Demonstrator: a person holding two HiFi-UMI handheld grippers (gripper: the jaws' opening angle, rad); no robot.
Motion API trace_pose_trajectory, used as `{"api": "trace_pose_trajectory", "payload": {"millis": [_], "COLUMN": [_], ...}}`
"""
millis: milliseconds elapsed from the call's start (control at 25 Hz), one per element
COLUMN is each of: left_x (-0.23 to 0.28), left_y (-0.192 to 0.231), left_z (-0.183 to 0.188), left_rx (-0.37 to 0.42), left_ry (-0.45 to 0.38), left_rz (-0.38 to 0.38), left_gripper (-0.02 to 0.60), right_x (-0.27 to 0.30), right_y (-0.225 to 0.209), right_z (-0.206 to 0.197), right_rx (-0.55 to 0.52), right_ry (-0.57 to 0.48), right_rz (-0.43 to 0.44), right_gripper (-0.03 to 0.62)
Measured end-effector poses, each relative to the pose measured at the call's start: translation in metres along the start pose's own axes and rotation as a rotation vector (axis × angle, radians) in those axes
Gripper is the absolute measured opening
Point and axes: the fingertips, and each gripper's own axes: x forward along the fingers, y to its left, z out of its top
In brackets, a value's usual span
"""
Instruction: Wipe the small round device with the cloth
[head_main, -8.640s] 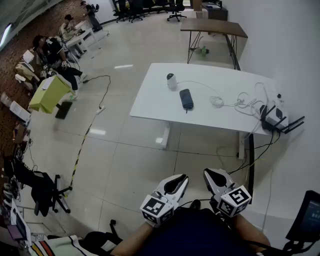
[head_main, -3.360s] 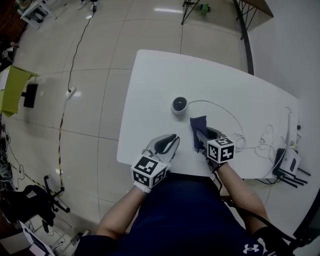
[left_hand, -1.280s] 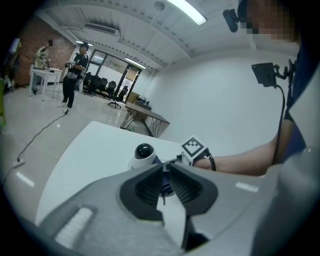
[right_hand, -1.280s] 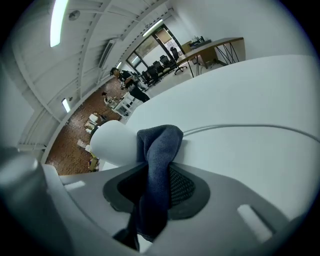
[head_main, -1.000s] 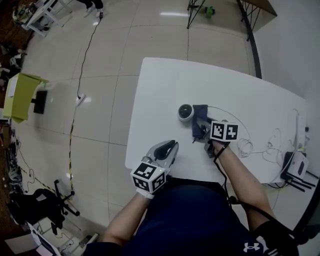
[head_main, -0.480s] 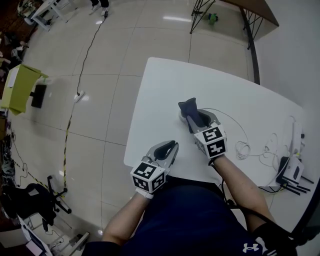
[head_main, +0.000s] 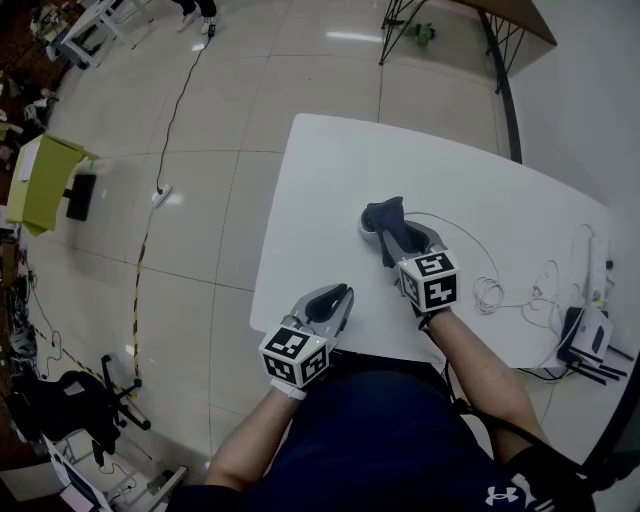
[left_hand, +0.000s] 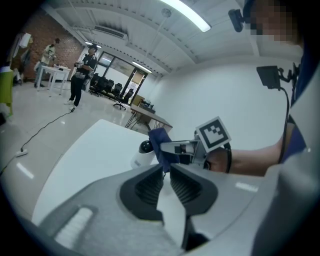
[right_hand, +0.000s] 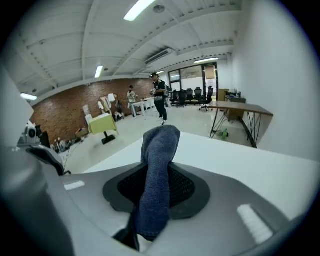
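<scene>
Cloth (head_main: 385, 215) clamped in right hand-held gripper (head_main: 399, 238) over small round device (left_hand: 144, 151); left hand-held gripper (head_main: 339, 293) jaws together, empty.

Now close up at the worktop (head_main: 330, 170) instead of across the room; grips the cloth (head_main: 384, 213) in the right tool (head_main: 402, 238), no longer flat beside the small round device (left_hand: 142, 157); lifts it, rolled upright, over that device.

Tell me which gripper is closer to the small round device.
Right. The right gripper, clamping the cloth, is right beside the device. The left gripper, shut and empty, is farther off, near the table's front edge.
</scene>
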Motion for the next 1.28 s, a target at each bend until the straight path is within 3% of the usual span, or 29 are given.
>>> {"api": "trace_pose_trajectory", "payload": {"millis": [360, 800, 960, 1280], "left_x": [0.009, -0.007, -0.004, 0.008], "left_y": [-0.011, 0.003, 0.001, -0.012], "left_z": [0.002, -0.004, -0.004, 0.007], "left_rx": [0.016, -0.006, -0.008, -0.012], "left_ry": [0.034, 0.043, 0.032, -0.016], "left_rz": [-0.044, -0.014, -0.028, -0.073], "left_gripper": [0.043, 0.043, 0.043, 0.043], "right_x": [0.009, 0.035, 0.023, -0.005], "right_y": [-0.022, -0.033, -0.037, -0.032], "right_z": [-0.054, -0.114, -0.1, -0.019], "right_rx": [0.612, 0.914, 0.887, 0.461], "right_ry": [0.03, 0.102, 0.061, -0.019], "right_rz": [0.062, 0.029, 0.049, 0.021], "right_gripper": [0.11, 0.11, 0.11, 0.11]}}
